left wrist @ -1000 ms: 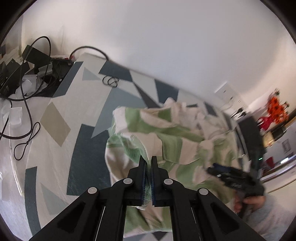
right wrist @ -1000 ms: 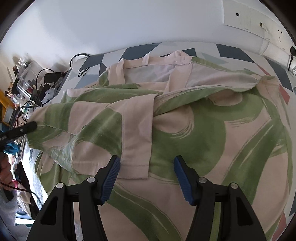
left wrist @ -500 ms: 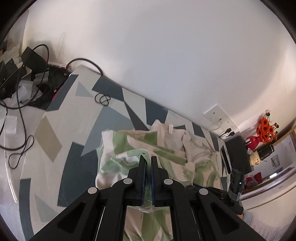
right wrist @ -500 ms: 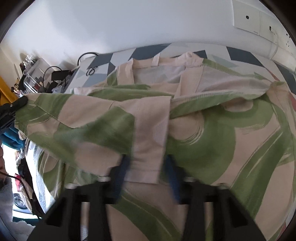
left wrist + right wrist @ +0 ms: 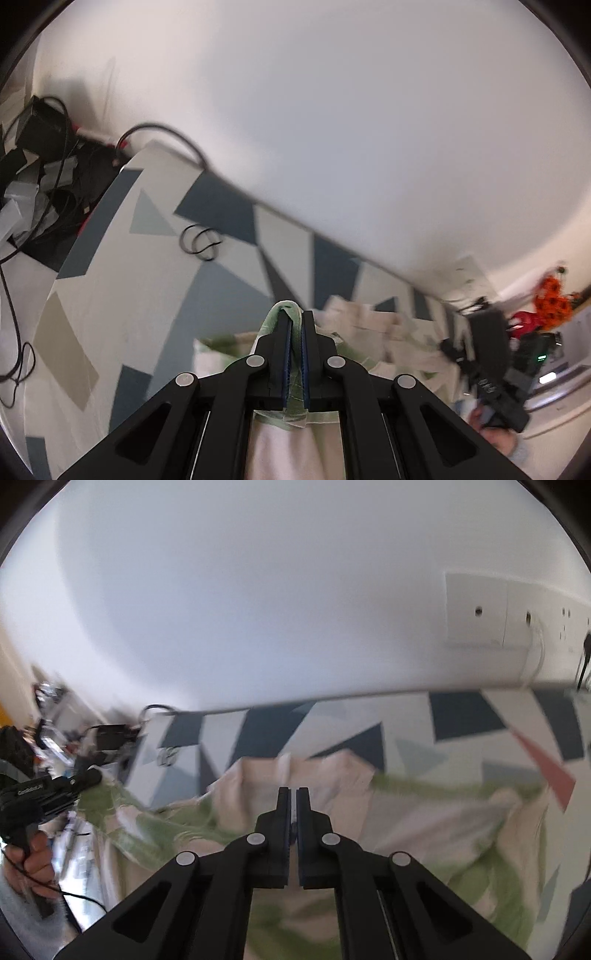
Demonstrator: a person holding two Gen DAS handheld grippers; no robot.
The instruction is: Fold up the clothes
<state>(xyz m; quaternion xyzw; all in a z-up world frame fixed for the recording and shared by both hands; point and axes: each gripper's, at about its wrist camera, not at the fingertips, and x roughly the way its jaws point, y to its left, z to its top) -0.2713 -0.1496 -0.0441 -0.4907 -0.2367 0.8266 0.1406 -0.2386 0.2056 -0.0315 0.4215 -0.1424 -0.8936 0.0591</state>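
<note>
Both edges of the cream-and-green patterned cloth garment (image 5: 424,823) are now pinched: the left claw (image 5: 294,325) stays clamped on a green fold, and the right claw (image 5: 293,801), open a second ago, has closed on fabric. Lifted off the blue-and-white geometric-patterned table (image 5: 122,280), it looks ready for folding over.

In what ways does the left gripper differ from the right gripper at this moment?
Green cloth shows pinched between the pads of the left gripper and curls over its tips; the right gripper looks shut, but what it holds is hidden. The left gripper points toward the bare patterned table cover; the right gripper points over the green and cream garment. Both are black with blue pads.
</note>
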